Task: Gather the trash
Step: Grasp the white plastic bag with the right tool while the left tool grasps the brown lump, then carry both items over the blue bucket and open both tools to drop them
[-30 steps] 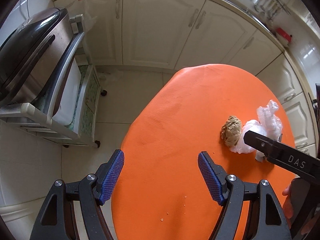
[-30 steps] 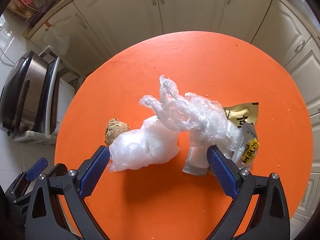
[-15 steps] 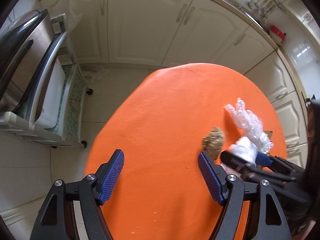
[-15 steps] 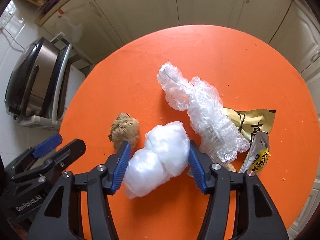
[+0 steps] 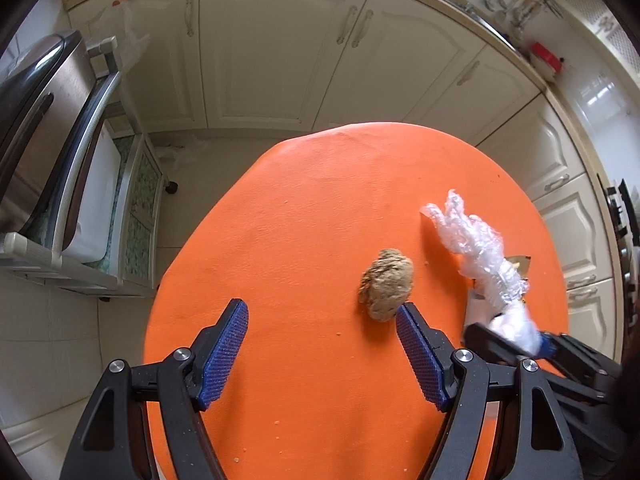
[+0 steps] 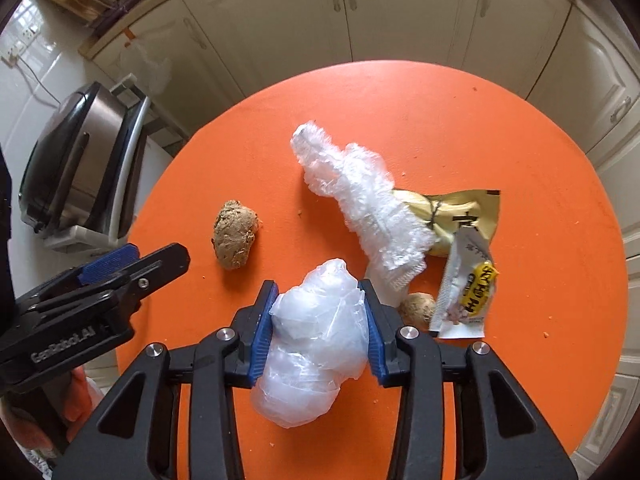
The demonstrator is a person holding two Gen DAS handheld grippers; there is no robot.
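A round orange table point(image 6: 520, 140) carries the trash. My right gripper point(image 6: 318, 292) holds a crumpled white plastic bag point(image 6: 316, 344); its jaws are closing and both blue pads press the bag's sides. Beyond it lie crinkled clear film point(image 6: 360, 196), a yellow wrapper point(image 6: 452, 216), a white and yellow sachet point(image 6: 468, 292) and a small brown lump point(image 6: 418, 306). A larger brown lump point(image 5: 386, 284) sits just ahead of the right finger of my left gripper point(image 5: 322, 312), which is open with nothing between its pads. The left wrist view shows the bag point(image 5: 516, 324) at the right edge.
A steel appliance on a wheeled cart point(image 5: 36, 120) stands left of the table. Cream cabinets point(image 5: 280, 60) run along the far side under a counter. Tiled floor lies between cart and table. Crumbs dot the orange top point(image 5: 300, 220).
My right gripper has shut from wide open onto the white bag and drawn it away from the film. The left gripper has shifted right, bringing the brown lump close to its right finger.
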